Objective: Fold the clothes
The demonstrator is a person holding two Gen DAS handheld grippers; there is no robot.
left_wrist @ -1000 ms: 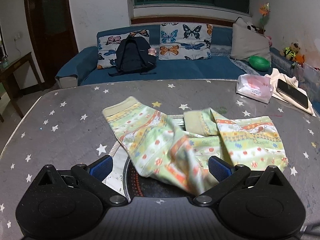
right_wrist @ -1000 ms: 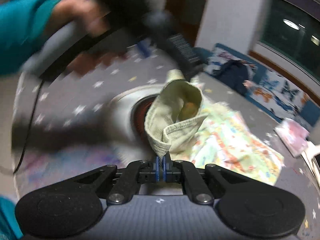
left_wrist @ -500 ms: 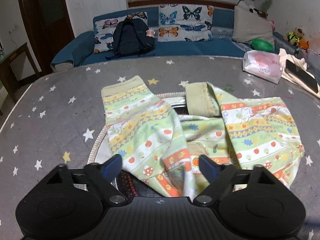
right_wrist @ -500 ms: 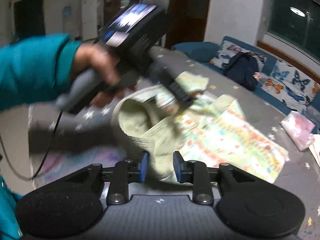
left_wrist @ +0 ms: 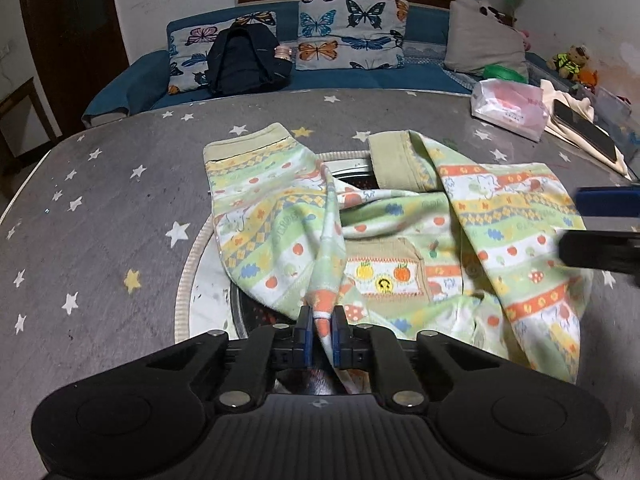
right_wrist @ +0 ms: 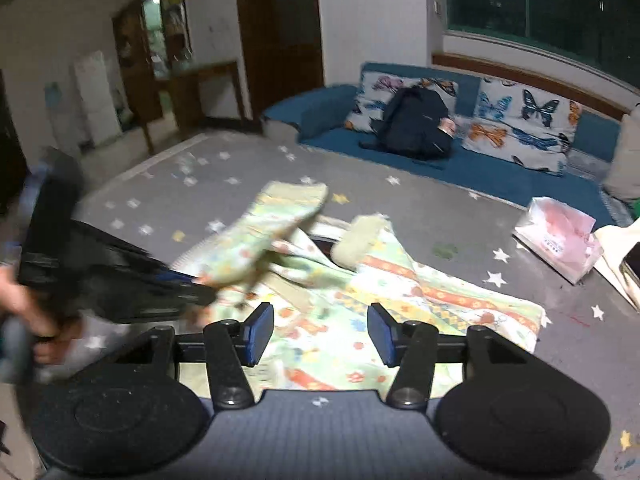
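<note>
While left gripper (left_wrist: 321,330) pinches blurred pants (left_wrist: 400,240), right gripper (right_wrist: 320,330) jaws gape wide.

The child's trousers (left_wrist: 400,240) lie spread at the middle of the bench (left_wrist: 100,208), legs reaching toward twelve o'clock, over a round inset plate (left_wrist: 200,280). At two o'clock on the bench sits a tissue pack (left_wrist: 508,110), a phone (left_wrist: 584,136) just right of it on a cloth. Behind the bench runs a sofa (left_wrist: 360,78), a backpack (left_wrist: 244,60) on it at eleven o'clock.
</note>
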